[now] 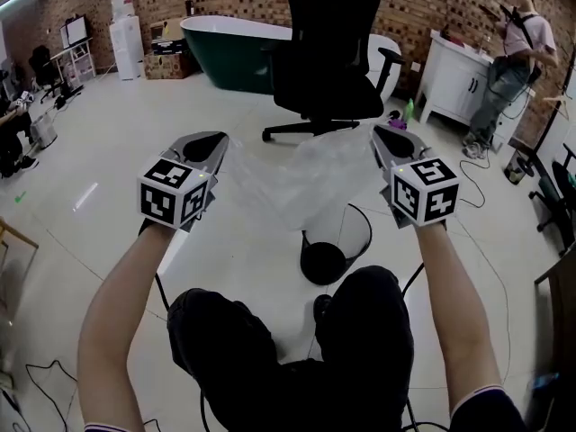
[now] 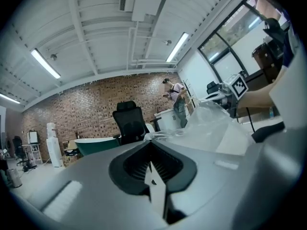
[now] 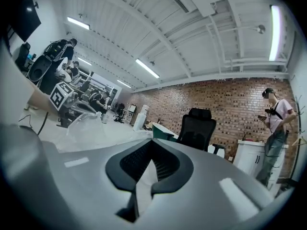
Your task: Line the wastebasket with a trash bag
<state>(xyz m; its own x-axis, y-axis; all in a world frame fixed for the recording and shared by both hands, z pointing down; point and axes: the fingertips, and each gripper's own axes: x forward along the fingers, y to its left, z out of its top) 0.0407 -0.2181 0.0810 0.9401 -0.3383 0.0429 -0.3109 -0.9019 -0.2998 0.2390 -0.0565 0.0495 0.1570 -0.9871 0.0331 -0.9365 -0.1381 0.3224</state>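
A clear plastic trash bag [image 1: 301,183] hangs stretched between my two grippers at chest height. My left gripper [image 1: 210,144] is shut on the bag's left edge, and my right gripper [image 1: 389,133] is shut on its right edge. Below the bag, a black wire wastebasket [image 1: 335,244] stands on the floor in front of my knees. In the left gripper view a strip of film [image 2: 157,181] is pinched between the shut jaws, and the bag [image 2: 211,123] billows to the right. The right gripper view shows film [image 3: 144,178] clamped the same way, with the bag [image 3: 91,126] spreading left.
A black office chair [image 1: 328,52] stands just beyond the wastebasket. Behind it are a dark green bathtub [image 1: 225,48] and a white cabinet [image 1: 454,79], with a person [image 1: 515,57] standing beside the cabinet. Cables [image 1: 486,268] trail over the pale floor.
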